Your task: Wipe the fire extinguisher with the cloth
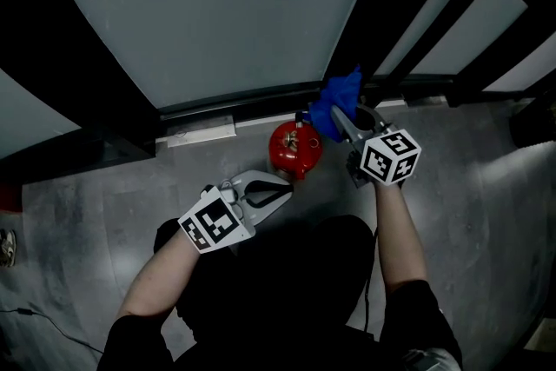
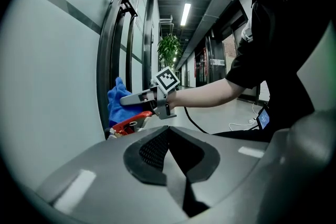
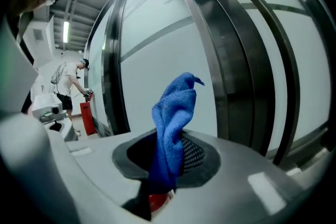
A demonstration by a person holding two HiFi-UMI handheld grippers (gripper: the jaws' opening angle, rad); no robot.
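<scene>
1. Cloth (image 1: 337, 98) is blue and pinched in the right gripper (image 1: 337, 115), whose jaws are clamped on its lower part. The loose end sticks up past the tips. That leaves free fabric to rub with.
2. Right gripper view shows the same thing: the cloth (image 3: 176, 118) stands between the closed pads, with a sliver of red showing just under the jaws.
3. Fire extinguisher (image 1: 294, 149) stands upright on the grey floor (image 1: 104, 213), close to the dark bottom frame (image 1: 261, 104) of the glass wall (image 1: 217, 4). It sits between the two grippers.
4. Cloth sits at the extinguisher's top right, by the valve end. I cannot tell if it touches. Judged as the start of the wipe or just before contact.
5. Left gripper (image 1: 283, 191) is closed on nothing, its pads meeting with no object between them. It points at the extinguisher's near side from just beside it, not touching, probably on standby to steady the body.
6. Left gripper view looks past its own shut jaws to the right gripper (image 2: 140, 100), the cloth (image 2: 115, 98) and the red top (image 2: 128, 123).
7. Containers: no open ones in view. The extinguisher is a sealed cylinder and its contents are not visible.
8. Risk: a one-sided push could tip the free-standing cylinder.
</scene>
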